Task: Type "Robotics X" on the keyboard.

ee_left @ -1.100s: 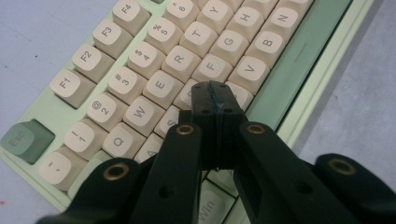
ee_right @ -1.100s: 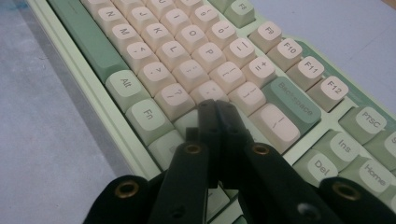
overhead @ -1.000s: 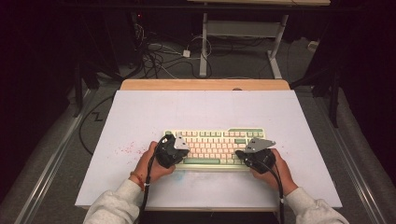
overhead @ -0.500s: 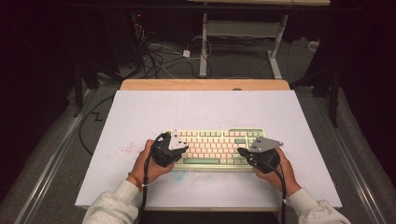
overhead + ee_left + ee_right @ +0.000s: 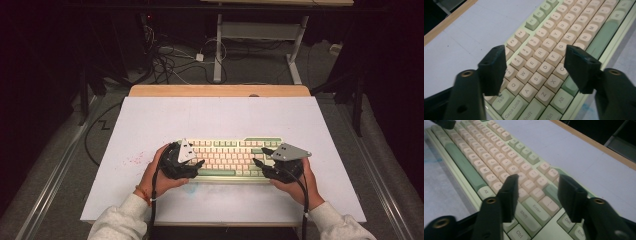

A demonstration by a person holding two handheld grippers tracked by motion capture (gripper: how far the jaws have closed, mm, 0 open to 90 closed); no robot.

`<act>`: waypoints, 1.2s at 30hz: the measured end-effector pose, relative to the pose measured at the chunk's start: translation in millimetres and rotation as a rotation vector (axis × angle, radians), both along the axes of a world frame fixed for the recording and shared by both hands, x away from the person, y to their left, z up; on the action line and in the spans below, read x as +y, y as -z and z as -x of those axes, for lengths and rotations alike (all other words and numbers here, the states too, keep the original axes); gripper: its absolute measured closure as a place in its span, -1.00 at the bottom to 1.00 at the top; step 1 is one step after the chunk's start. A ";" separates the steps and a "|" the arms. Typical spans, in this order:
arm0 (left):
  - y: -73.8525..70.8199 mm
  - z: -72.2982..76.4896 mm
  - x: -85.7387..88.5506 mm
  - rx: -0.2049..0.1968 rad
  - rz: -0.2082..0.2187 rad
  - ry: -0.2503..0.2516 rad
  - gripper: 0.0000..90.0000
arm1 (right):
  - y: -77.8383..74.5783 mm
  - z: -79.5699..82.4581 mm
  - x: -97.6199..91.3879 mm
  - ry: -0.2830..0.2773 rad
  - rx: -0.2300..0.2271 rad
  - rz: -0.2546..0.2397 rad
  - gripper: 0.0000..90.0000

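Keyboard (image 5: 227, 157) near front of white table (image 5: 220, 117) | left gripper (image 5: 535, 67) over left-hand keys, jaws just parted (nothing clamped) | right gripper (image 5: 536, 195) over Enter end, jaws just parted, released

Left tongs (image 5: 534, 67) have just been opening, jaws apart over the keyboard's (image 5: 564, 32) left keys; nothing gripped.

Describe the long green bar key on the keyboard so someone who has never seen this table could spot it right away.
On the white tabletop lies a cream and pale green keyboard, near the front edge between the person's two hands. Along its row nearest the person sits the long green space bar. It is far longer than any other key, a single darker green strip under rows of small cream letter keys.
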State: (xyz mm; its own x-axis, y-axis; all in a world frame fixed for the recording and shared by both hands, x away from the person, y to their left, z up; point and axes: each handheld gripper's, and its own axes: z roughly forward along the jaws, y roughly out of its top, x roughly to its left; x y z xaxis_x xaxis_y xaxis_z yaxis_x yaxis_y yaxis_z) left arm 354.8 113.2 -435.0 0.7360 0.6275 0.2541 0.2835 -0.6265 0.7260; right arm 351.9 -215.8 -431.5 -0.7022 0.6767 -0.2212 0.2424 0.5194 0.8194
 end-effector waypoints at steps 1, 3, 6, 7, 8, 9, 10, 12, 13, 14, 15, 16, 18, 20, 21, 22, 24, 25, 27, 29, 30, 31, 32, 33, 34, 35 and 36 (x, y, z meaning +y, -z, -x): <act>0.1 0.4 -0.3 -0.003 -0.001 -0.001 -0.47 | -0.2 0.2 0.4 0.000 -0.004 -0.004 -0.04; 0.0 1.4 0.2 -0.013 0.007 0.002 -0.54 | -0.2 0.4 1.8 0.019 -0.018 -0.003 -0.23; 0.2 2.3 -0.1 -0.021 0.011 0.008 -0.60 | 0.5 -0.4 2.6 0.024 -0.019 -0.009 -0.44; 0.4 2.6 -0.1 -0.023 0.016 0.012 -0.60 | 0.9 -0.6 2.9 0.028 -0.023 -0.003 -0.46; 0.5 2.7 -0.3 -0.024 0.014 0.017 -0.60 | 1.1 -0.4 2.8 0.029 -0.024 -0.011 -0.49; 0.9 3.0 -0.7 -0.029 0.010 0.018 -0.61 | 1.1 -0.4 2.8 0.029 -0.026 -0.015 -0.53; 1.2 3.4 -0.9 -0.030 0.012 0.021 -0.62 | 0.8 -0.5 3.1 0.034 -0.028 -0.012 -0.56; 2.2 3.6 -1.3 -0.032 0.009 0.022 -0.62 | 0.5 -1.3 3.2 0.040 -0.032 -0.015 -0.57; 2.7 3.5 -1.7 -0.037 0.004 0.018 -0.62 | 0.6 -1.8 3.5 0.036 -0.029 -0.014 -0.59; 2.9 3.5 -1.7 -0.037 0.001 0.023 -0.62 | 0.8 -1.9 4.1 0.035 -0.028 -0.010 -0.59; 3.2 3.4 -1.8 -0.037 0.002 0.025 -0.62 | 1.0 -1.7 4.6 0.036 -0.033 -0.007 -0.58; 3.9 3.9 -2.0 -0.032 0.000 0.020 -0.62 | 0.8 -1.7 4.9 0.038 -0.036 -0.009 -0.58; 3.7 4.5 -0.9 -0.041 -0.005 0.021 -0.62 | 0.2 -2.4 5.6 0.036 -0.039 -0.013 -0.58; 2.4 5.3 1.1 -0.048 0.001 0.019 -0.62 | -0.4 -2.4 6.2 0.039 -0.045 -0.013 -0.57; 1.6 6.0 2.3 -0.053 0.003 0.018 -0.62 | -0.7 -2.1 6.5 0.039 -0.050 -0.009 -0.56; 0.8 6.7 3.2 -0.060 0.004 0.013 -0.62 | -0.8 -1.4 6.7 0.045 -0.053 -0.009 -0.56; -0.4 8.1 5.3 -0.062 0.007 0.015 -0.62 | -1.7 -0.5 6.2 0.043 -0.061 -0.004 -0.55; -0.6 9.3 6.2 -0.070 0.007 0.012 -0.62 | -2.3 0.3 5.9 0.042 -0.065 -0.005 -0.55; -1.6 11.1 8.5 -0.074 0.000 0.008 -0.61 | -3.6 1.7 4.6 0.045 -0.075 -0.002 -0.54; -2.5 13.3 10.8 -0.082 -0.004 0.005 -0.61 | -4.6 3.7 2.9 0.047 -0.081 -0.006 -0.54; -3.2 14.4 12.0 -0.084 -0.006 0.007 -0.61 | -5.3 5.1 2.0 0.049 -0.085 -0.002 -0.54; -3.7 15.3 12.9 -0.087 -0.007 0.006 -0.61 | -5.9 6.7 1.2 0.053 -0.088 -0.002 -0.53; -4.2 16.0 14.0 -0.092 -0.007 0.004 -0.61 | -6.9 8.0 0.1 0.050 -0.094 0.001 -0.53; -4.9 16.6 15.0 -0.093 -0.004 0.003 -0.61 | -7.9 9.7 -0.9 0.051 -0.095 0.002 -0.53; -5.7 17.1 16.2 -0.091 -0.006 0.005 -0.61 | -9.0 11.3 -2.1 0.053 -0.099 0.000 -0.53; -6.1 17.7 16.8 -0.094 -0.010 0.004 -0.61 | -10.0 13.0 -3.4 0.055 -0.101 -0.002 -0.53; -6.4 18.7 17.3 -0.101 -0.014 0.002 -0.61 | -11.0 14.4 -4.8 0.052 -0.103 -0.004 -0.53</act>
